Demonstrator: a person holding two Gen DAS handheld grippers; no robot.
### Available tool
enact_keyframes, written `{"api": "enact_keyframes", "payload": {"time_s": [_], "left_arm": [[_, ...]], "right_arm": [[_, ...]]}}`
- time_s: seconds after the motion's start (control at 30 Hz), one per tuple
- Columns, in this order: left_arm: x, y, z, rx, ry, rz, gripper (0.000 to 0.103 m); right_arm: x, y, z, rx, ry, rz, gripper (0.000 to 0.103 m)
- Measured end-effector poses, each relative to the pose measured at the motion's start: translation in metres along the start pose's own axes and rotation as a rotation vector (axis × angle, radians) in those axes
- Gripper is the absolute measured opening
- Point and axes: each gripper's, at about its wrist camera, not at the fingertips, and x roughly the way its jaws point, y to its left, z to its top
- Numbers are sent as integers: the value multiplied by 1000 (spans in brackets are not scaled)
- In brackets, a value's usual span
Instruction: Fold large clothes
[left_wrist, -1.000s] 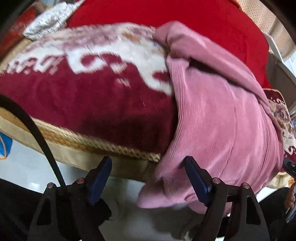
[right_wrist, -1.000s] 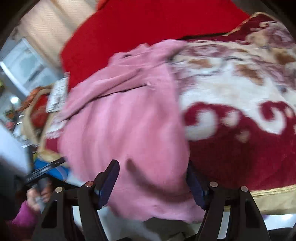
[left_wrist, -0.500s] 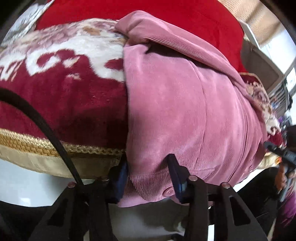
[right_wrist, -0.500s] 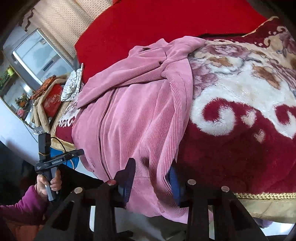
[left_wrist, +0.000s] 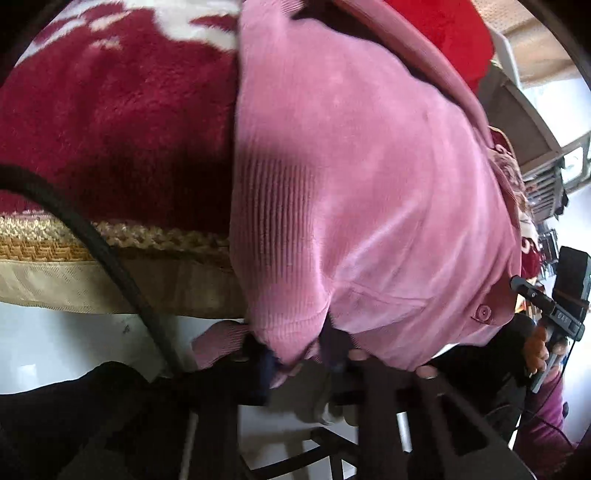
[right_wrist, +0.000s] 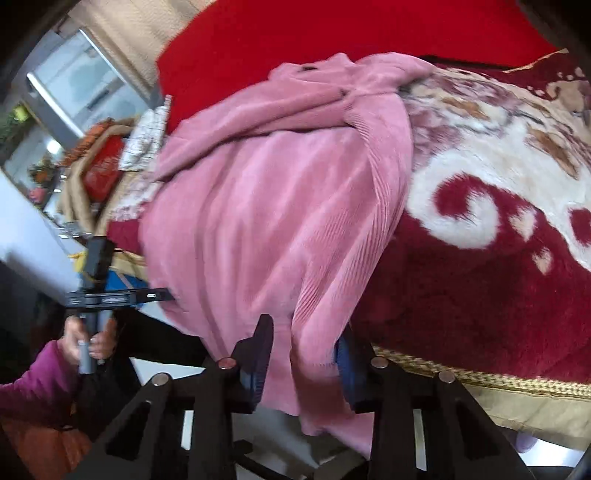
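Note:
A large pink corduroy garment (left_wrist: 369, 184) lies on a red and white patterned blanket (left_wrist: 110, 122), its lower hem hanging over the bed's front edge. It also shows in the right wrist view (right_wrist: 280, 206), sleeves folded across the top. My left gripper (left_wrist: 299, 354) is shut on the hem's left corner. My right gripper (right_wrist: 304, 354) has its jaws close around the hem's right corner with the cloth between them.
A gold woven border (left_wrist: 48, 247) trims the blanket's front edge, and the white floor (left_wrist: 55, 332) lies below. A red cover (right_wrist: 332, 33) lies at the back. A black cable (left_wrist: 92, 240) crosses the left view. Cluttered furniture (right_wrist: 99, 162) stands to the left.
Both grippers have moved in on the hem and closed from wide open. The left now pinches the cloth tight; the right holds the cloth between narrowed jaws.

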Motion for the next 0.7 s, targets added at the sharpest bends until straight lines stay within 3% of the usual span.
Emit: {"api": "enact_keyframes", "payload": {"time_s": [0.1,0.13,0.17,0.23,0.3,0.33,0.37,0.43,0.5,0.7], "left_arm": [[2,-7,0,30,4,32,22],[7,-14,-1,20,13,50,36],[8,-10,1,7,26,52,43],[14,-12,3,-17,44,42,46],[13,-12,6,-16,36,32,33],[11,-13,7,-8,28,16,21],[11,-14,6,3,20,15,17],[5,-20,12,44,-3,18,9],[-2,-27,8,68,-16,1,8],[-57,-45,13,92,-81,-202,7]], "right_arm": [[5,-4,0,38,28,-13,38],[8,-8,-1,54,52,-27,38],[16,-12,-2,68,93,-53,49],[29,-16,-5,99,177,-20,64],[42,-7,-9,61,224,-49,56],[45,4,-10,4,230,-67,33],[47,10,-11,-21,233,-58,22],[41,22,-10,-45,197,-43,14],[34,30,-10,-45,175,-30,12],[-10,62,4,-81,43,104,11]]}}
